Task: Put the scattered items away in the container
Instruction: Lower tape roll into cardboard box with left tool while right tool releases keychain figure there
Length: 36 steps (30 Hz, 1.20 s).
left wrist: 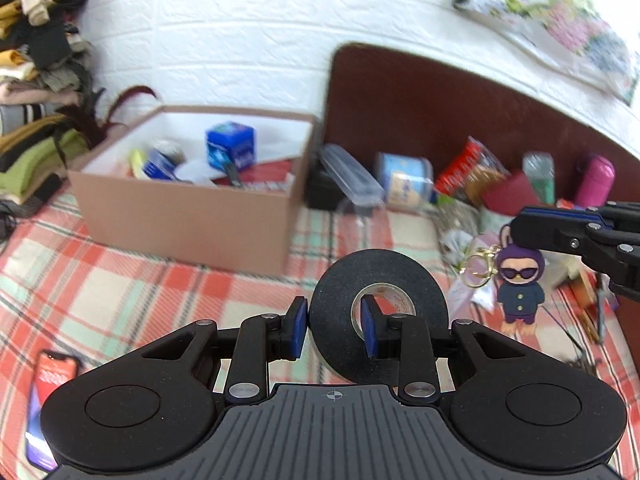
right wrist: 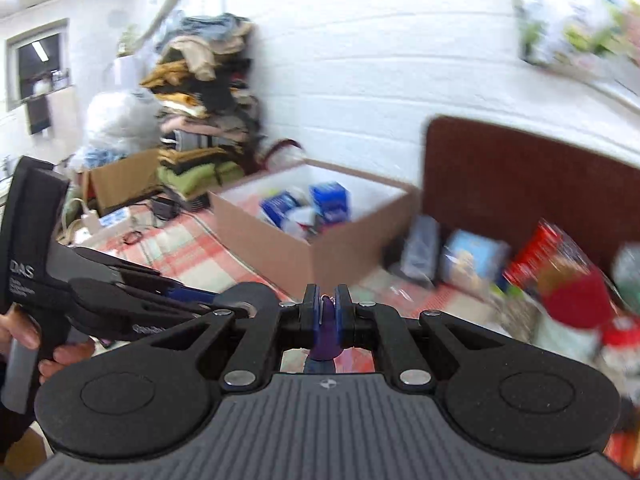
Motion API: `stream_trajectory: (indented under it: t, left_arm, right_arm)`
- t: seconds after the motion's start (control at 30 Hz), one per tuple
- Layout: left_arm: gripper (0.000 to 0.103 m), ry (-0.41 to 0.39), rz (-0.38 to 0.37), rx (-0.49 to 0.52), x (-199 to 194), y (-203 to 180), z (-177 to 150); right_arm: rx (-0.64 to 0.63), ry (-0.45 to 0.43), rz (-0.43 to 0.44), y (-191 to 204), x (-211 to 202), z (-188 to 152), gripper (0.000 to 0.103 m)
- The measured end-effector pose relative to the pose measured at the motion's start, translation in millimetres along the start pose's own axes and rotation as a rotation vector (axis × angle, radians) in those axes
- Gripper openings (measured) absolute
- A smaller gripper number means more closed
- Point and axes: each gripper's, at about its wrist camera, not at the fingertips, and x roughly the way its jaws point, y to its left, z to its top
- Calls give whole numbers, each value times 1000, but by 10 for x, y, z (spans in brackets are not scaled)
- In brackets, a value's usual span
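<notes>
Cardboard box (left wrist: pixel 192 204) sits left of centre in the left wrist frame, ahead and leftward of both grippers, already holding a blue carton (left wrist: pixel 230 145).

Left gripper (left wrist: pixel 334 322): jaws part-open, pinching the black tape roll (left wrist: pixel 376 316) through its wall, one finger inside the core.

Right gripper (right wrist: pixel 327 312): jaws nearly closed on the purple keychain figure (left wrist: pixel 520 284), dangling, long axis vertical. The left gripper is nearer the box.

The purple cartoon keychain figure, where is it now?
The purple cartoon keychain figure hangs from the right gripper, right of the black tape roll held by the left gripper, above the plaid cloth.
</notes>
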Motion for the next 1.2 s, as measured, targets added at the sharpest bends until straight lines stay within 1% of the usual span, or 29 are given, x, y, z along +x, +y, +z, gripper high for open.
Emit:
stream_trajectory:
  t: [0.1, 0.27, 0.4, 0.5, 0.63, 0.67, 0.7, 0.73, 0.77, 0.8, 0.87, 0.93, 1.03, 1.13, 1.2]
  left_arm:
    - [27, -19, 32, -23, 14, 174, 211]
    - [27, -51, 86, -61, 37, 464, 563]
    - [27, -71, 132, -74, 112, 700, 881]
    - [27, -81, 161, -83, 239, 855, 1109]
    - [29, -69, 188, -105, 561, 1074, 1352]
    - [50, -58, 190, -111, 676, 1126, 1393]
    - [69, -41, 187, -114, 801, 1172, 1413]
    - [81, -26, 188, -122, 909, 1217, 1418]
    - [90, -15, 198, -138, 988, 1258, 1398]
    - [90, -6, 202, -143, 1052, 1288, 1365]
    - [90, 4, 198, -104, 1130, 1287, 1252]
    - [90, 22, 216, -80, 1193, 1269, 1145]
    - [90, 44, 212, -87, 1241, 1271, 1046]
    - [90, 42, 210, -98, 1194, 1262, 1029]
    - [90, 39, 209, -103, 1136, 1246, 1042]
  right_arm:
    - [-26, -12, 45, 89, 194, 287, 8]
    - [-59, -18, 69, 179, 573, 724, 8]
    - [-66, -25, 59, 192, 931, 1053, 8]
    - [-64, -25, 48, 183, 1225, 1280, 8]
    - [-50, -20, 27, 137, 1670, 1521, 8]
    - [-42, -18, 16, 114, 1793, 1565, 9]
    - [-35, -1, 8, 79, 1933, 1575, 10]
    - [-27, 37, -5, 46, 2078, 1537, 17]
    - [-19, 74, -17, 13, 2222, 1499, 47]
    - [-11, 101, -42, -10, 2310, 1420, 64]
    - [14, 123, -38, -80, 2364, 1248, 62]
    - [39, 146, -34, -148, 2418, 1076, 62]
    - [39, 193, -45, -189, 2456, 885, 63]
    - [38, 197, -35, -154, 2389, 831, 63]
    - [31, 191, -26, -118, 2319, 857, 63]
